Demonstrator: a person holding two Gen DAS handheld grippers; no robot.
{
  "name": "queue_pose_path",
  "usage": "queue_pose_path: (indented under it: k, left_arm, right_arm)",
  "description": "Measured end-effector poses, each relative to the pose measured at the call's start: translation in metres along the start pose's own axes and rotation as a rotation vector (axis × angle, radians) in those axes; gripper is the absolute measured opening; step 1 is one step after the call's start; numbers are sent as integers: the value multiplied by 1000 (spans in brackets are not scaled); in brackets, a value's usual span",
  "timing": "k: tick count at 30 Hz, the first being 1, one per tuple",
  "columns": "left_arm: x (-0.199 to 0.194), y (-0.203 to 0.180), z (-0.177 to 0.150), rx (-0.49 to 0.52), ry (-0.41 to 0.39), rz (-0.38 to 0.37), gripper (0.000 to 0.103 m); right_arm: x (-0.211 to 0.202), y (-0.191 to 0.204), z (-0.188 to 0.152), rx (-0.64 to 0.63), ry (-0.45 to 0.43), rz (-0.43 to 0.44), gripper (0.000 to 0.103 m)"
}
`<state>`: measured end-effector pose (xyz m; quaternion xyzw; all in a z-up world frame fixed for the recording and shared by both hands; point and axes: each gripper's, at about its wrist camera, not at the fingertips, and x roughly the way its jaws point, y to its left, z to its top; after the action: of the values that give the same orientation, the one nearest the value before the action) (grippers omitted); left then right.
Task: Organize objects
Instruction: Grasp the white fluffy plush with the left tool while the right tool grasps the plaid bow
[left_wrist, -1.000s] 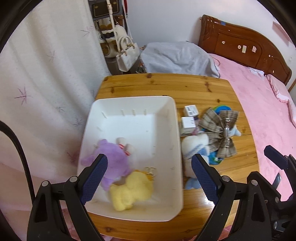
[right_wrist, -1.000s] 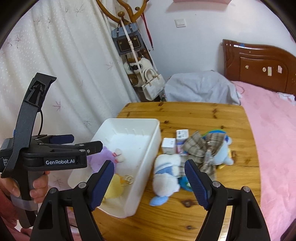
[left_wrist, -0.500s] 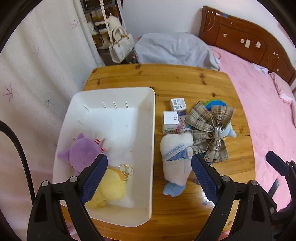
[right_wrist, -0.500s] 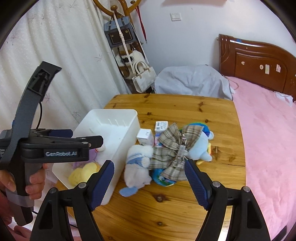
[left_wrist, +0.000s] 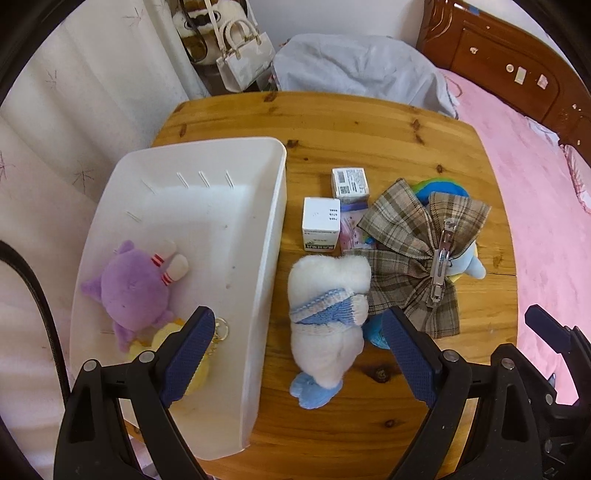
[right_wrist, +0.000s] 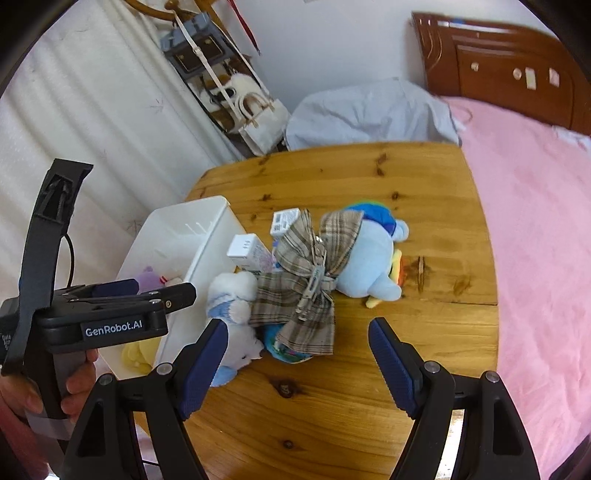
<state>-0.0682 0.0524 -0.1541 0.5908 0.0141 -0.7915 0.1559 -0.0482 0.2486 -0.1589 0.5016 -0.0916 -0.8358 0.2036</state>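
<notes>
The left hand-held gripper (left_wrist: 297, 354) hangs with its jaws wide apart and empty, straddling the bin (left_wrist: 258, 295) wall and the white plush (left_wrist: 327, 314), which lies on the table (left_wrist: 369, 122) just beside the bin. To do this well, I would shift clear of the wall, centre both pads on the plush's body, then close and lift it in beside the purple plush (left_wrist: 135, 288). Against the earlier left view, the bin sits further left and the plush has come between the jaws. In the right view, the right hand-held gripper (right_wrist: 295, 354) is also apart and empty, above the plaid bow (right_wrist: 303, 284) that drapes over the blue plush (right_wrist: 369, 258); taking the bow first would uncover the toy. Earlier here, the pile lay further off.
</notes>
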Motion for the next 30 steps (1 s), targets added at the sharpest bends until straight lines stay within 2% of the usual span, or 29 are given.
queue_pose_path:
  k: [11,17,21,30]
  left_arm:
    - [34,-21,5,-2,87,67,93]
    - [48,-27,10,1,122,113,93]
    - [53,-31,12,29,128,172,93]
    - [60,-32,11,29,155,218,93]
  right_arm:
    - [44,-26,10,6,88,66,79]
    - [63,-37,14,-1,123,93,73]
    - [77,-40,17,-21,150,112,66]
    - [99,-38,19,-36,184,175,53]
